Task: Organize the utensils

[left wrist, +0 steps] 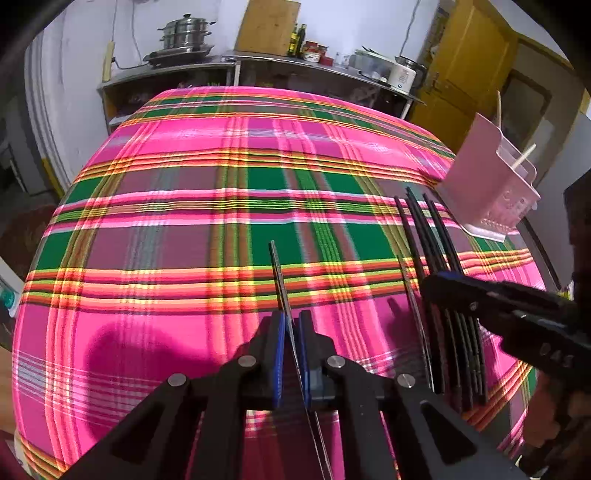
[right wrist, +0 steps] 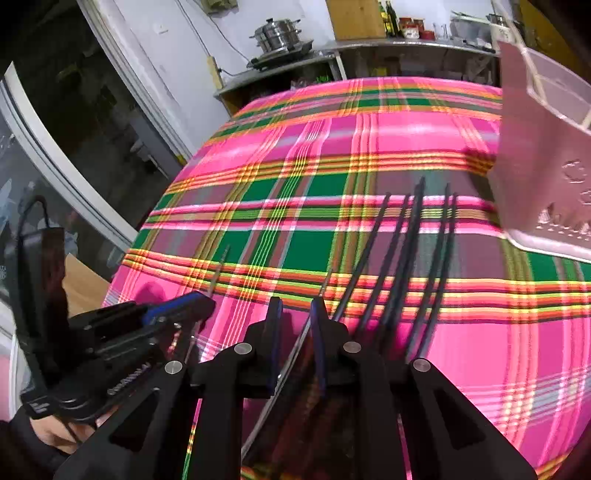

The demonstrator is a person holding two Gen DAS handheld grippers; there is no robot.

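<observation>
In the left wrist view, the left tool is seen at the lower centre of the frame, its blue pads clenched on a thin metal stick that runs up from between them toward the middle of the picture. The stick's tip is raised over the plaid cloth that covers the worktop. To the right in that view, the right tool is reached in from the right edge, and its tips are laid across a bundle of black sticks spread like a fan on the cloth. A pink holder is stood near the right edge, just beyond the far ends of the black sticks, with two pale sticks held upright in it.

In the right wrist view, the right tool is seen at the lower centre with a gap between its pads. A thin metal stick is passed slantwise through that gap; whether the pads press on it cannot be told. The black sticks are fanned out just to the right of the tool, pointing to the upper right, where the holder fills the right edge. The left tool is seen at the lower left, closed on its metal stick.

At the top of both views, a steel pot is set on a shelf against the white wall.
</observation>
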